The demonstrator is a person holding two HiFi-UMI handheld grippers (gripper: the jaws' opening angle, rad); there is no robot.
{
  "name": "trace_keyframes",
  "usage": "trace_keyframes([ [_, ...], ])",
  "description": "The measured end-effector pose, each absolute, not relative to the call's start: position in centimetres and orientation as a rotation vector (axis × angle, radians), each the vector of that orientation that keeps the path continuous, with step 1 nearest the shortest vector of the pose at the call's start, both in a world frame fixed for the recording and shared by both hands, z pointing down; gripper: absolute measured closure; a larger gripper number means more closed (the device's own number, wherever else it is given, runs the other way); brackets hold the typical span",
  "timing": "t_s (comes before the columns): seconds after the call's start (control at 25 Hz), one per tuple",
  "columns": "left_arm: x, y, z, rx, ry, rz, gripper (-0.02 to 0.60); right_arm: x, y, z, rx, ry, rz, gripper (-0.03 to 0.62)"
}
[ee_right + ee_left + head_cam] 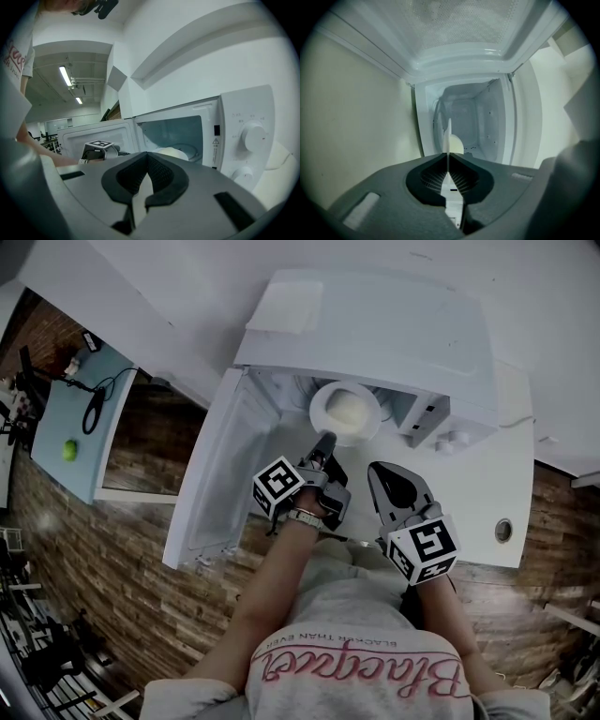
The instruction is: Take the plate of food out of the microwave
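The white microwave point(394, 329) stands with its door point(220, 474) swung open to the left. A white plate point(344, 412) with a pale mound of food sits at the mouth of the cavity. My left gripper point(325, 440) is shut on the plate's near rim. In the left gripper view the plate point(449, 136) shows edge-on between the closed jaws, the food point(457, 145) just beyond. My right gripper point(375, 471) hangs to the right, in front of the microwave, shut and holding nothing. The right gripper view shows the plate point(173, 152) inside the cavity, past my right gripper point(146, 154).
The microwave's control panel with two knobs point(253, 136) lies to the right of the cavity. It stands on a white counter point(487, 493) with a round hole point(503, 530). Far left, a light-blue table point(66, 418) carries a green ball point(69, 450) and cables.
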State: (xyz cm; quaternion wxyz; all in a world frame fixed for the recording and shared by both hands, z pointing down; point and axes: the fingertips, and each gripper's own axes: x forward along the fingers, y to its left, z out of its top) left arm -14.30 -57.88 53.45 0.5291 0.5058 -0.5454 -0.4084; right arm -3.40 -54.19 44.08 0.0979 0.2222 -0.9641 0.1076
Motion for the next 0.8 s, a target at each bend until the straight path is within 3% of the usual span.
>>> trace_keyframes([
  [0.8, -13.2, -52.4, 52.2, 1.24, -1.229, -0.983, 0.561, -3.1, -47.9, 43.7, 0.715, -2.856, 0.334, 0.583],
])
